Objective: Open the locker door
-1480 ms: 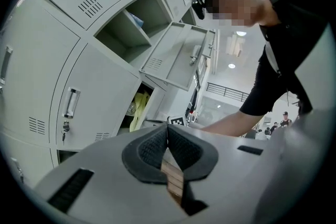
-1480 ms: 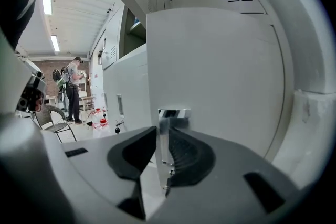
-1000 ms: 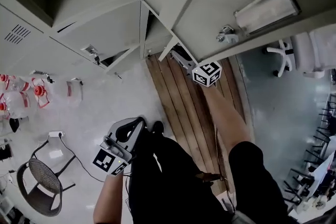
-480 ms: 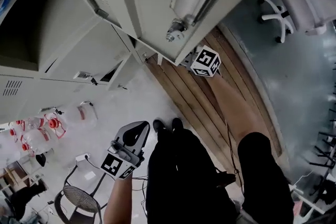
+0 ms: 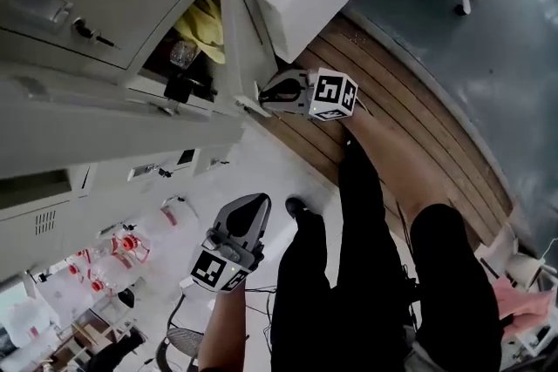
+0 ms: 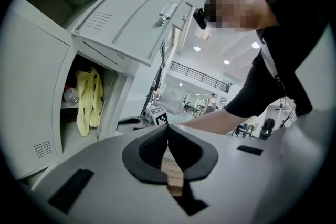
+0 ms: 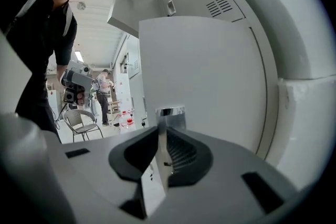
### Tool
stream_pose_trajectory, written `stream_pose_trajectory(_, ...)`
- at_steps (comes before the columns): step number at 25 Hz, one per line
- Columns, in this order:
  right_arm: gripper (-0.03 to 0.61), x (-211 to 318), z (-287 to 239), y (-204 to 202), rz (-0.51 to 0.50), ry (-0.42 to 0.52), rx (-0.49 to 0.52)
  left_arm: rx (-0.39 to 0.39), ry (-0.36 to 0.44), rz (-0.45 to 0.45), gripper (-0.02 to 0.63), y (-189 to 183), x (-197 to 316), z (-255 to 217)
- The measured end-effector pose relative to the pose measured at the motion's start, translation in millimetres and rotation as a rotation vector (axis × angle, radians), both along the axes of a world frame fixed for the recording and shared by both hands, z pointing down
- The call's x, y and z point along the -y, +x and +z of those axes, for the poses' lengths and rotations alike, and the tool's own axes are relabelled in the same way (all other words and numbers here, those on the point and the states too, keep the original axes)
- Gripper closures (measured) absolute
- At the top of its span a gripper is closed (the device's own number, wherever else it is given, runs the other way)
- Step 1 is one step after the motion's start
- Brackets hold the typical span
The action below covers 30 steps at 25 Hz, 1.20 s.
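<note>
Over plank floor [image 5: 410, 113], right gripper [image 7: 161, 136] clamps locker door [image 7: 205, 71] edge

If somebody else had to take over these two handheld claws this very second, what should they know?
Right gripper: shut on the edge of the locker door.
Left gripper: jaws together, empty, low beside the person's leg.
Done: the door is partly open; a yellow cloth and a bottle show inside.
Left: probably swing the door wider, then let go.
</note>
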State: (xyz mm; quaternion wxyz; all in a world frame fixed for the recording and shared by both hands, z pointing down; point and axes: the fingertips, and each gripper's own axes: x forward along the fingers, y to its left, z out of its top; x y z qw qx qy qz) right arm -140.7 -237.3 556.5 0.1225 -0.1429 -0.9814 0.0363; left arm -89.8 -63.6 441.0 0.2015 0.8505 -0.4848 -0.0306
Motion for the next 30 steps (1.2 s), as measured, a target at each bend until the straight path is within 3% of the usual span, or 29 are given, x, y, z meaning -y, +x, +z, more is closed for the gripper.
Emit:
stream_pose_trajectory(13, 0.531, 20.2, 0.0, 44.9, -0.100, -0.077, 0.006, 0.030, -0.033, 0.080, 0.598, 43.8, 77.3, 1.8)
stream_pose_trajectory(15, 0.571, 14.9, 4.1, 54.5, -0.154, -0.066, -0.019, 0.029, -0.044, 0.071, 0.598, 48.0, 86.6, 5.8)
stream_pose_trajectory(18, 0.571, 2.8, 19.5, 67.8, -0.208, -0.025, -0.098, 0.022, -0.054, 0.065, 0.598, 53.4, 98.6, 12.2)
stream_pose_trajectory(23, 0.569, 7.8, -13.9, 81.8, 0.096, -0.152, 0.071, -0.004, -0.068, 0.048, 0.598, 58.6, 105.7, 18.8)
stream_pose_trajectory(30, 0.569, -5.9, -23.2, 67.0, 0.356, -0.013, 0.094, -0.001, -0.077, 0.055, 0.598, 48.8, 90.9, 22.3)
